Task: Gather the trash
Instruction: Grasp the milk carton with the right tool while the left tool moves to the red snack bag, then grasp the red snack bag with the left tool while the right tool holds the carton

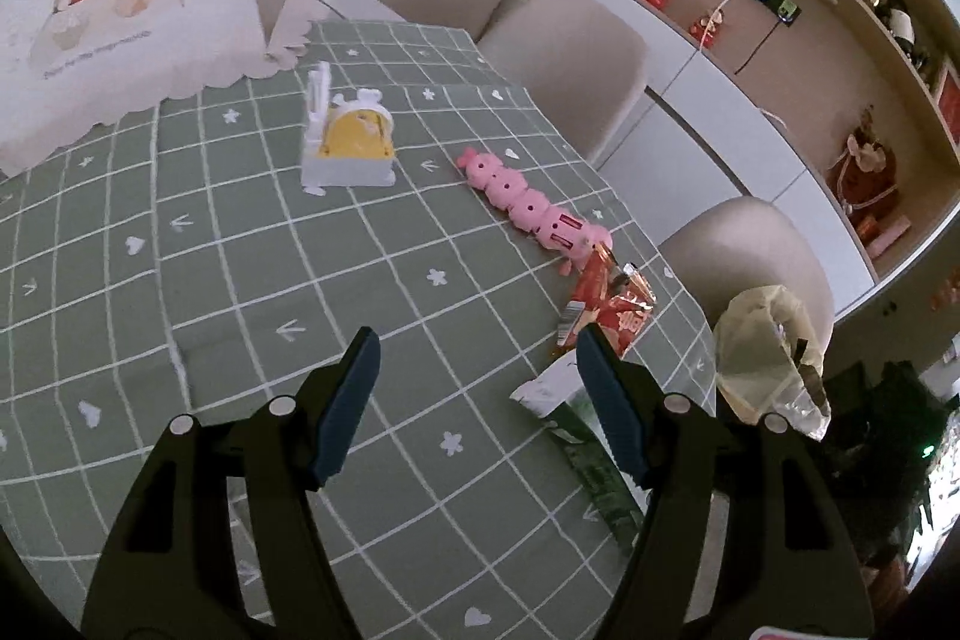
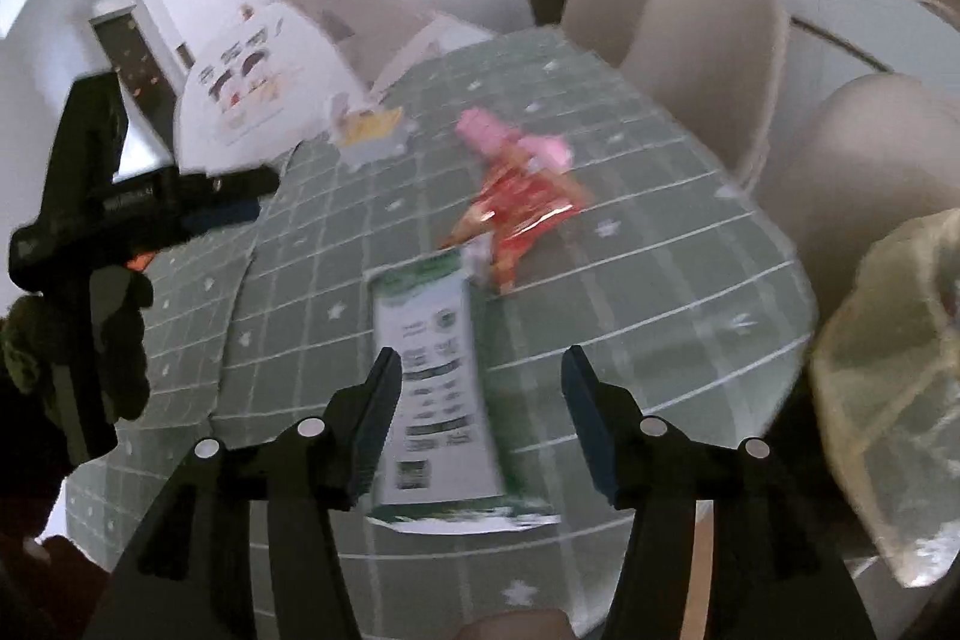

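Note:
In the right wrist view a green-and-white carton point(image 2: 438, 388) lies flat on the green checked tablecloth point(image 2: 660, 280). My right gripper point(image 2: 480, 358) stands open over it. The carton sits by the left finger, with a gap to the right one. Beyond the carton lies a red snack wrapper point(image 2: 522, 208). In the left wrist view my left gripper point(image 1: 477, 334) is open over bare cloth with nothing between its fingers. The carton point(image 1: 558, 394) shows partly behind its right finger and the red wrapper point(image 1: 606, 316) just beyond. A translucent yellowish bag point(image 1: 768, 352) point(image 2: 888, 388) hangs past the table's right edge.
A pink segmented toy point(image 1: 528, 202) and a yellow toy in a white holder point(image 1: 348, 142) stand mid-table. A white cartoon food cover point(image 1: 120, 10) fills the far left. Beige chairs point(image 1: 570, 58) line the right side before a sideboard with jars. A gloved hand point(image 2: 120, 340) holds the left gripper.

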The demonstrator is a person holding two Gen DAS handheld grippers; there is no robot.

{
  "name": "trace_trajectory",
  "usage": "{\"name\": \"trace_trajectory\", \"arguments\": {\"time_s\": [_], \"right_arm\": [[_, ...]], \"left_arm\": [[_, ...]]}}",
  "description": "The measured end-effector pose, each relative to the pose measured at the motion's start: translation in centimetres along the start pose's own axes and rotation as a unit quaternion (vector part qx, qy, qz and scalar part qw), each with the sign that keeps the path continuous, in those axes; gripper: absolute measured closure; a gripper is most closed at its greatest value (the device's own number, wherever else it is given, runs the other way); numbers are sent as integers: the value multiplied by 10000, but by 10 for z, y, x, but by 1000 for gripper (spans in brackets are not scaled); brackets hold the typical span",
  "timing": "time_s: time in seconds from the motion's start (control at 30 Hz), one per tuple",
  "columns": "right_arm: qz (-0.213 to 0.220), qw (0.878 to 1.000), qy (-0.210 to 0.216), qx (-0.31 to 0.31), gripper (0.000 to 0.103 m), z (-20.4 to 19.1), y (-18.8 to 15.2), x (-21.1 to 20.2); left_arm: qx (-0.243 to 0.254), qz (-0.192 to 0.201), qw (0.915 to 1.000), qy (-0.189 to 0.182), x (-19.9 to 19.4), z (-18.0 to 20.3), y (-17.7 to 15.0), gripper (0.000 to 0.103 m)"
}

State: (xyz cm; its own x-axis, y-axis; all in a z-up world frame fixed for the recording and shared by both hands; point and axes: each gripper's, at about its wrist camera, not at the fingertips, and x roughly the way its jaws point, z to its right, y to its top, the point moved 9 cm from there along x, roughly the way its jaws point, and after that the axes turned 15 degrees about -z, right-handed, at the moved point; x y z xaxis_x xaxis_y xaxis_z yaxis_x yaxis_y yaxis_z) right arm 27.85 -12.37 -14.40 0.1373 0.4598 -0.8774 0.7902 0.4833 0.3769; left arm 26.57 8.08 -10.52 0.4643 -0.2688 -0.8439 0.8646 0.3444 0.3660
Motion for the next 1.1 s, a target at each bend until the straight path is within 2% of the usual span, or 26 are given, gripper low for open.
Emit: {"name": "trace_trajectory", "arguments": {"time_s": [0.13, 0.27, 0.33, 0.4, 0.5, 0.6, 0.73, 0.83, 1.03, 1.1], "right_arm": [[-330, 9988, -108, -340, 49, -21, 1, 28], [-630, 9913, -810, -823, 49, -29, 2, 56], [-683, 9915, -695, -861, 53, -32, 0, 56], [-541, 9941, -269, -898, 53, -39, -2, 44], [-257, 9937, -426, -1002, 54, -39, -6, 22], [-22, 9957, -544, -750, 53, -23, -12, -2], [261, 9945, -1002, -159, 54, 19, -15, -28], [373, 9891, -1345, 465, 53, 60, -21, -43], [516, 9838, -1273, 1148, 53, 98, -33, -59], [525, 9830, -1257, 1231, 53, 102, -37, -60]], "left_arm": [[-209, -4, 9997, 101, -8, -18, -8, 38], [-397, 10, 9991, 168, -14, -35, -14, 38], [-416, 14, 9990, 172, -14, -39, -14, 38], [-419, -2, 9990, 168, -11, -40, -14, 38], [-352, -80, 9993, 115, 1, -35, -13, 38], [-130, -173, 9998, 13, 19, -20, -10, 38], [356, -344, 9986, -172, 48, 12, -5, 38], [761, -394, 9962, -143, 67, 37, 0, 38], [1173, -607, 9911, -170, 103, 81, 13, 39], [1219, -686, 9902, -38, 114, 90, 17, 40]]}}
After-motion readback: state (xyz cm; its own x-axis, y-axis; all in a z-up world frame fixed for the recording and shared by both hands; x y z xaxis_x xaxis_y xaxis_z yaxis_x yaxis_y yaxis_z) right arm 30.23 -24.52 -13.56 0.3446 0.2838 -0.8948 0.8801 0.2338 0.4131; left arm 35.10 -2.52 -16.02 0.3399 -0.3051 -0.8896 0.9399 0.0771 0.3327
